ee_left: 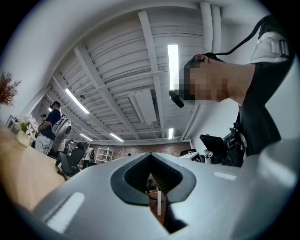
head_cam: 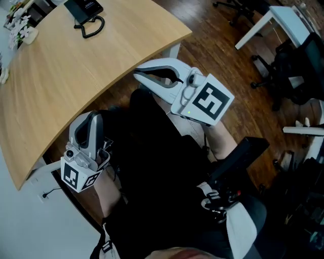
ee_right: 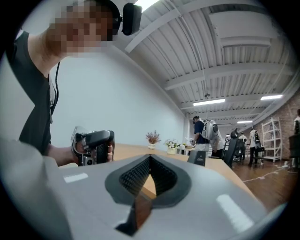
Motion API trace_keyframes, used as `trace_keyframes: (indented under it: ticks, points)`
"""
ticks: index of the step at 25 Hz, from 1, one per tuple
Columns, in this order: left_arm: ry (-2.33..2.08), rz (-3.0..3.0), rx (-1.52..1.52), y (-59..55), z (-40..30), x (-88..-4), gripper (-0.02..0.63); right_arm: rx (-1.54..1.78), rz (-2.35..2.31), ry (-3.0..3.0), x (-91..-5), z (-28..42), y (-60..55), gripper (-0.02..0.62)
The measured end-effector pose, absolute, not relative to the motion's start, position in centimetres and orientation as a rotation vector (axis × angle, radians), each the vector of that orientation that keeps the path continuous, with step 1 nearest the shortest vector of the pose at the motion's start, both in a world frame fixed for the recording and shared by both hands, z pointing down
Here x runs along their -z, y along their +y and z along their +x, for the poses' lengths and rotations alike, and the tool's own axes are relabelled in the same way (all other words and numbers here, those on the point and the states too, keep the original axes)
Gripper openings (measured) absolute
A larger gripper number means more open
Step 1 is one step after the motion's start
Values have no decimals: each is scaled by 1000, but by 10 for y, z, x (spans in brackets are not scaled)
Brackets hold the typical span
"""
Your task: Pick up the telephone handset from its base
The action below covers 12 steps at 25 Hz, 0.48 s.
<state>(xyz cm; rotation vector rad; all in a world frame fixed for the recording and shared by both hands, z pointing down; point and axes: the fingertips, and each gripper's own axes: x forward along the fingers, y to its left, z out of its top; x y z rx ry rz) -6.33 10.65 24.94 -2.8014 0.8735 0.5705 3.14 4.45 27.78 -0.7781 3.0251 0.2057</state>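
Observation:
The black telephone (head_cam: 83, 10) stands at the far end of the curved wooden table (head_cam: 76, 71), its coiled cord (head_cam: 94, 28) lying in front of it; the handset cannot be told apart from the base at this distance. Both grippers are off the table near the person's body, far from the phone. My left gripper (head_cam: 94, 116), grey, is below the near table edge, shut and empty (ee_left: 151, 154). The white right gripper (head_cam: 136, 74) points toward the table edge, its tips meeting with nothing between them (ee_right: 150, 157). A small dark shape on the table may be the phone (ee_right: 200, 157).
Small flower pots (head_cam: 20, 25) stand at the table's far left corner. Black office chairs (head_cam: 291, 66) and a white desk (head_cam: 283, 20) stand on the wooden floor to the right. Other people (ee_right: 206, 136) stand beyond the table.

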Motion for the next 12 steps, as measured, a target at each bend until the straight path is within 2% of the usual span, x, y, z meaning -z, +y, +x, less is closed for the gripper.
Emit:
trace_keyframes:
  ticks: [12]
  points:
    - [910,-2781,-494,63,-76,-236,3,-220,-802,3028,-274,35,1,3]
